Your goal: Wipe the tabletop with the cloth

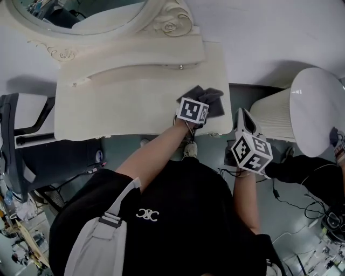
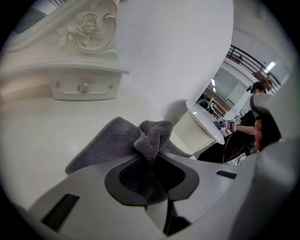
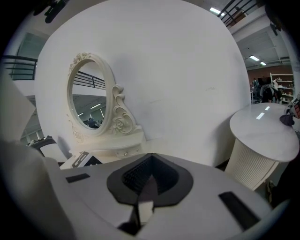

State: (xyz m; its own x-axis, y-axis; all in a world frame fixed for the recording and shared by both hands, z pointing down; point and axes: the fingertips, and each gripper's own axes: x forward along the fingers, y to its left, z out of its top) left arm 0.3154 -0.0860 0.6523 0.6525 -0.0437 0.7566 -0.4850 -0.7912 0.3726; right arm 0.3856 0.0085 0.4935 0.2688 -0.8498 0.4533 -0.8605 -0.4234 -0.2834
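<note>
One grey cloth is pinched in the jaws of the left gripper and is bunched on the one tabletop, near its right front corner. The jaws of the right gripper are pressed together on nothing, and it is held off the table's edge.

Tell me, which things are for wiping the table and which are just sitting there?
For wiping: cloth; tabletop; left gripper, shut on the cloth.

Just sitting there: mirror; round side table; right gripper, shut and empty.
</note>
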